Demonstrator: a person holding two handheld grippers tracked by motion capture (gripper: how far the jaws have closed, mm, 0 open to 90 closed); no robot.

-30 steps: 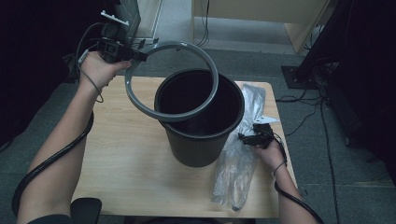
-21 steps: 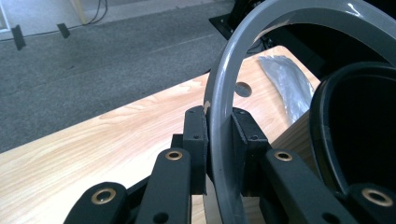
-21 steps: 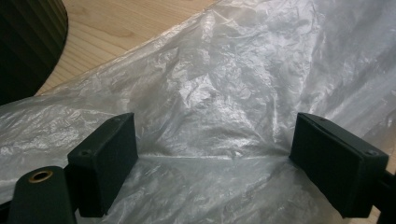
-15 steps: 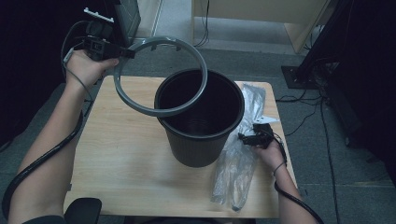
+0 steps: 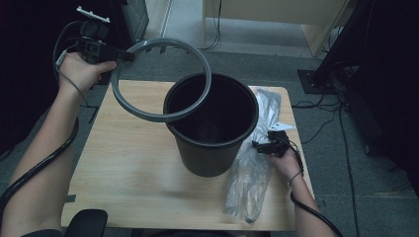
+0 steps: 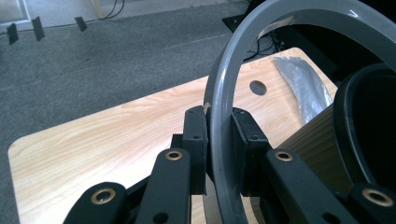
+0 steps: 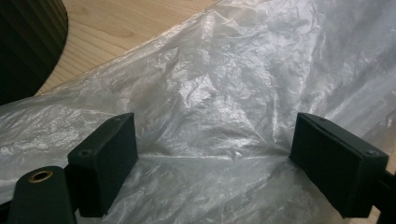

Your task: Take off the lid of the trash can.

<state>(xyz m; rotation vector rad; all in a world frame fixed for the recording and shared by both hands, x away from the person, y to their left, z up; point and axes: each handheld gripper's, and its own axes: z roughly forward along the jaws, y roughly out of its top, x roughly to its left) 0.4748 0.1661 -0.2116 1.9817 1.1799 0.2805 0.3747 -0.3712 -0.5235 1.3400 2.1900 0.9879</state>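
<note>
Grey carpet surrounds your wooden table (image 5: 123, 163), where a black bin (image 5: 211, 123) stands upright. Your left gripper (image 5: 123, 55) is clamped on the grey ring (image 5: 160, 79), holding it tilted in the air above the bin's left rim. Your right gripper (image 5: 261, 146) rests with jaws wide apart on the clear plastic bag (image 5: 249, 177) just beside the bin.

The left arm reached forward and up along the left side, its hand (image 5: 79, 69) wrapped around the left gripper (image 5: 129, 56), which was raised and pointing right. Its jaws stood nearly closed, clamped on a grey ring (image 6: 219, 116). The right forearm came in low from the bottom right, and the right gripper (image 5: 257, 145) lay flat with its jaws spread wide on a plastic bag (image 7: 210, 93).
</note>
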